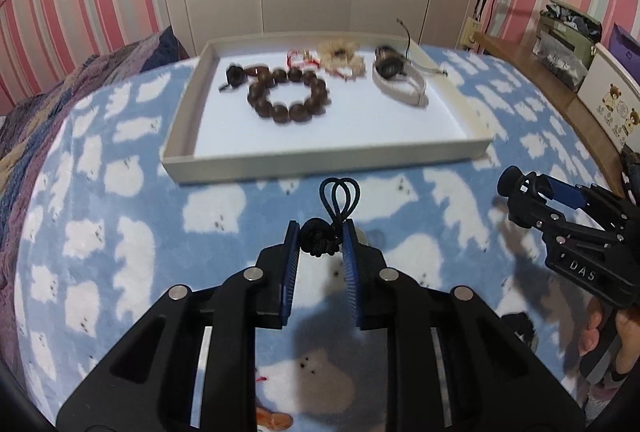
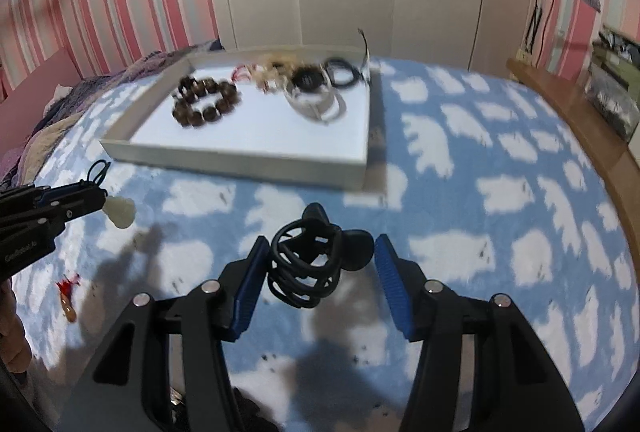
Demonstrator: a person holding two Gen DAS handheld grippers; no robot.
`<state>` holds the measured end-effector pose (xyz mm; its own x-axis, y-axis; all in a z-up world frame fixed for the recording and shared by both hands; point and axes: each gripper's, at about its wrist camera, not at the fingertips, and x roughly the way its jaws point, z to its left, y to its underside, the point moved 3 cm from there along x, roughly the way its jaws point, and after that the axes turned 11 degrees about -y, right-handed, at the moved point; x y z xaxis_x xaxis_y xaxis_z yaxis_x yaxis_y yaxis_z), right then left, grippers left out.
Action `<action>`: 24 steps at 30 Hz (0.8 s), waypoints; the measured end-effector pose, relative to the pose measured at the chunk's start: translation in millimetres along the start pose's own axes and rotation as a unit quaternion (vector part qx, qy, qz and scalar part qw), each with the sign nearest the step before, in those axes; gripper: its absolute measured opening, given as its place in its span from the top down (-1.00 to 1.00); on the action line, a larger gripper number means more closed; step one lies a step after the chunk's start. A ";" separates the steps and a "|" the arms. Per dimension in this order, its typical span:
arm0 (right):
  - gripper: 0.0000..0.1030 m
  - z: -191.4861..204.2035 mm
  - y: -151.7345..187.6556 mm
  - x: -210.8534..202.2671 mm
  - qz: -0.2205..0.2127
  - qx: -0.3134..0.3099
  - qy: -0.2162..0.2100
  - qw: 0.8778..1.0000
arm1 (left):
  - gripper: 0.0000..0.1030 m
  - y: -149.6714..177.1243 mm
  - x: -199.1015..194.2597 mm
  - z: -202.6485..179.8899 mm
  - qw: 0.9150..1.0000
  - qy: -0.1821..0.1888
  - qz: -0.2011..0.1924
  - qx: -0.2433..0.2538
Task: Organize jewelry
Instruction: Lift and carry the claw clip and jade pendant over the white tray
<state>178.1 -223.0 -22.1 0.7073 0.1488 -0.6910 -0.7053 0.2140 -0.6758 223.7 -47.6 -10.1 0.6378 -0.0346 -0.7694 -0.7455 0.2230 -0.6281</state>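
Left wrist view: we see the left gripper (image 1: 320,244) pinching a black knotted cord (image 1: 320,242) between its blue pads, two loops standing above the knot; from the right wrist view a pale charm (image 2: 120,214) hangs below these fingers, clear of the blanket (image 2: 480,192). Right wrist view: the right gripper (image 2: 318,260) stands part-spread around a black hair clip (image 2: 308,264); the left pad touches it, the right pad is apart from it. Beyond both, a shallow white tray (image 1: 320,162) lies on the blanket and holds a dark bead bracelet (image 1: 288,94), a red string (image 1: 304,60), a cream piece (image 1: 342,56) and a pale band (image 1: 400,84)
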 end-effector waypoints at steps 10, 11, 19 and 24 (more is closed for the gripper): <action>-0.06 19.1 -71.7 20.4 -0.022 -0.026 -0.024 0.999 | 0.61 -62.7 24.3 48.8 0.999 -0.021 0.003 -0.036; -0.06 20.6 -78.7 28.3 -0.019 -0.026 -0.027 0.999 | 0.61 -68.6 32.8 54.0 0.999 -0.019 0.010 -0.037; -0.06 33.8 -110.1 93.9 0.015 -0.033 -0.032 0.999 | 0.61 -111.1 86.4 66.6 0.998 -0.002 0.028 -0.056; -0.06 34.0 -117.8 122.4 0.031 -0.020 -0.037 0.999 | 0.61 -123.1 114.1 56.2 0.997 -0.010 0.043 -0.057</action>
<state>349.4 -197.2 -18.3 0.6626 0.2316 -0.7122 -0.7482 0.1635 -0.6430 399.1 -24.3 -14.0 0.5741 -0.0014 -0.8188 -0.8135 0.1119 -0.5706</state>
